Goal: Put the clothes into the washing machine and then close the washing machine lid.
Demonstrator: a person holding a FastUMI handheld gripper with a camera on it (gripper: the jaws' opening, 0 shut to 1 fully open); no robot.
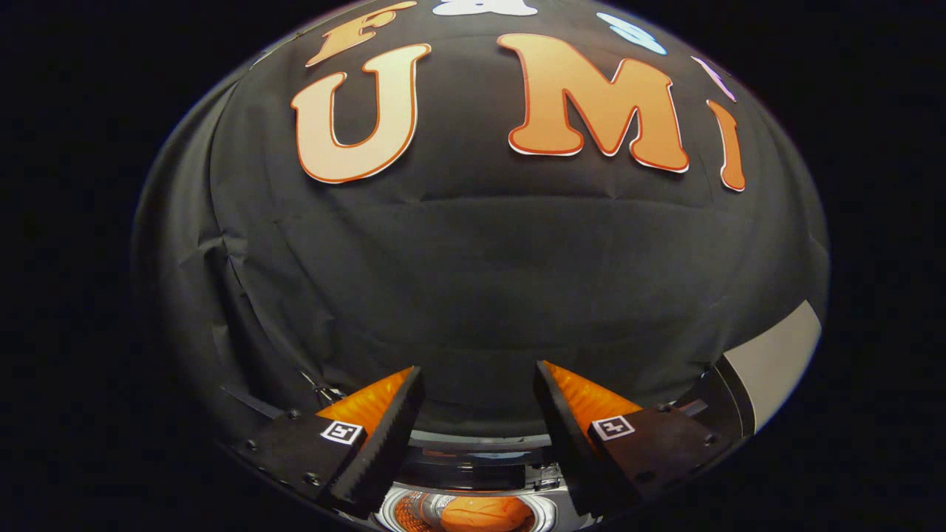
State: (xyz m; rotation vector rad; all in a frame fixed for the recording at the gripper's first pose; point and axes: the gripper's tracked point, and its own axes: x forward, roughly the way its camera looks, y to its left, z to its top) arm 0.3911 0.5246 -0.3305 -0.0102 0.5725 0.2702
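While the gripper view looks forward along the fingers, the findings stand as follows.

Gripper [479, 399]: fingers spread wide apart, with a clear gap between the tips; nothing is held and nothing touches either inner face.

Fingers [384, 436]: both raised toward the booth wall, tips apart from it; each carries a small square marker on its outer block.

Washing machine [473, 462]: low between the fingers and under them; a round drum opening shows, with a pale ring around it and a darker band behind.

Lid: whether it stands up or lies folded back cannot be told; the drum opening is uncovered.

Clothes [486, 513]: an orange bundle lies inside the drum, seen through the opening, directly below the gap between the fingers and apart from both.

Black cloth [473, 281]: hangs as the booth wall beyond the fingertips, creased along one side.

Grey panel [776, 358]: a flat pale surface beside the outer edge of one finger block, next to a dark bracket; what it belongs to cannot be told.

Obstruction: nothing lies between the fingers and the drum opening.
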